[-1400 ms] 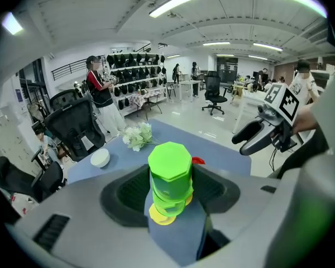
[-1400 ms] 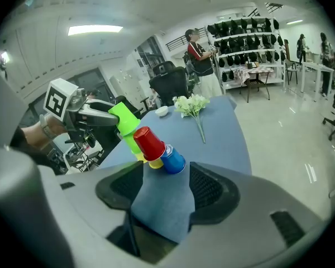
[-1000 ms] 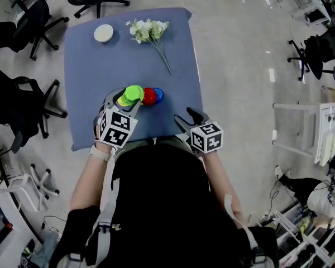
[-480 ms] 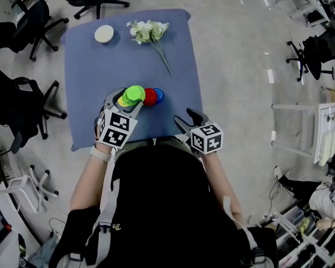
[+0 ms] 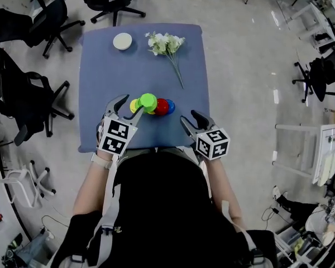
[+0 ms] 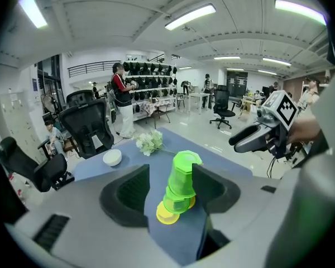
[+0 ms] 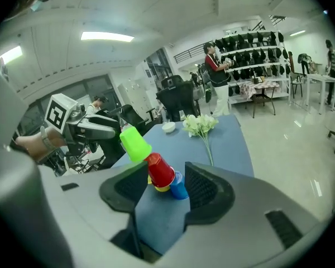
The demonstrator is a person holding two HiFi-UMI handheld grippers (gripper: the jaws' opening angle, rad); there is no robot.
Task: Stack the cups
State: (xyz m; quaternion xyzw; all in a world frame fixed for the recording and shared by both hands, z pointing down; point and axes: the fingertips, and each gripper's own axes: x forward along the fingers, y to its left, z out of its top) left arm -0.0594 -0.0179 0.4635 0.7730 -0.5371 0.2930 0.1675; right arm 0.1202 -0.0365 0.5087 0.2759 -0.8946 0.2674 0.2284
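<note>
Several plastic cups cluster near the front of the blue table: a green cup on top, yellow beside it, red and blue to the right. In the left gripper view two nested green cups lean over a yellow one. My left gripper is open just short of them, and its jaws have just been closing, pressing on nothing. My right gripper is also open, its jaws closing, with the red cup and blue cup beyond its tips.
A white bowl and a bunch of white flowers lie at the table's far end. Black office chairs stand to the left and behind the table. The table's front edge runs just under both grippers.
The left gripper has pulled back, so the green cup it enclosed now stands free on the others. The right gripper has risen slightly. The head view has shifted.
</note>
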